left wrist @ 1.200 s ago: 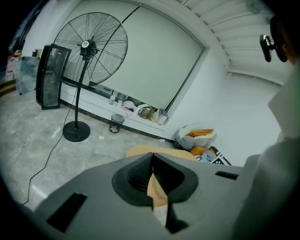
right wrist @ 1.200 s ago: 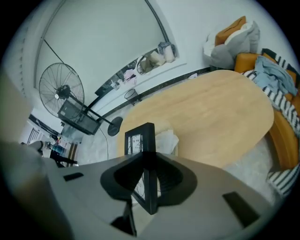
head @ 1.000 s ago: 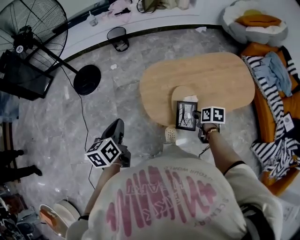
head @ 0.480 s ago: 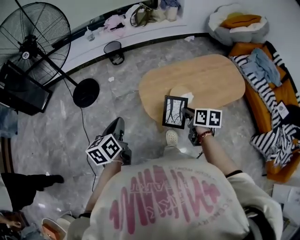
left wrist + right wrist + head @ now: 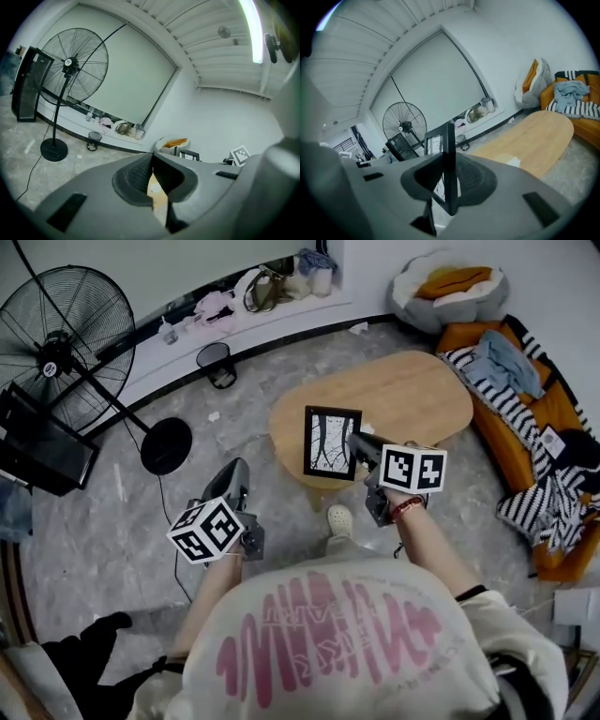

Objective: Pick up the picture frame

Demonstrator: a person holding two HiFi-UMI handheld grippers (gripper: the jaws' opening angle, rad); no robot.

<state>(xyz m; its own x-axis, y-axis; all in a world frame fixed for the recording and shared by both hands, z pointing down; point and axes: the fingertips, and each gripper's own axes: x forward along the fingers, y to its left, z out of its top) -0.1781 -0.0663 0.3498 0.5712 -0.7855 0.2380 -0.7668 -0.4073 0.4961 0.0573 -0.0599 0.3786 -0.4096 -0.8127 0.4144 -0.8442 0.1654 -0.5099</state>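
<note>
Our right hand-held gripper (image 5: 362, 448) pinches the frame (image 5: 331, 442) by its edge, upright above the surface (image 5: 422, 399). The left hand-held gripper (image 5: 234, 482) is pressed together, empty. The frame seems light, stiff, perhaps glass-fronted, so we grip the rim.

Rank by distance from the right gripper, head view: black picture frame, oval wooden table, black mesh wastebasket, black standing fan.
1. Black picture frame: clamped by right gripper.
2. Oval wooden table: just below.
3. Black mesh wastebasket: by wall.
4. Black standing fan: far left.
</note>
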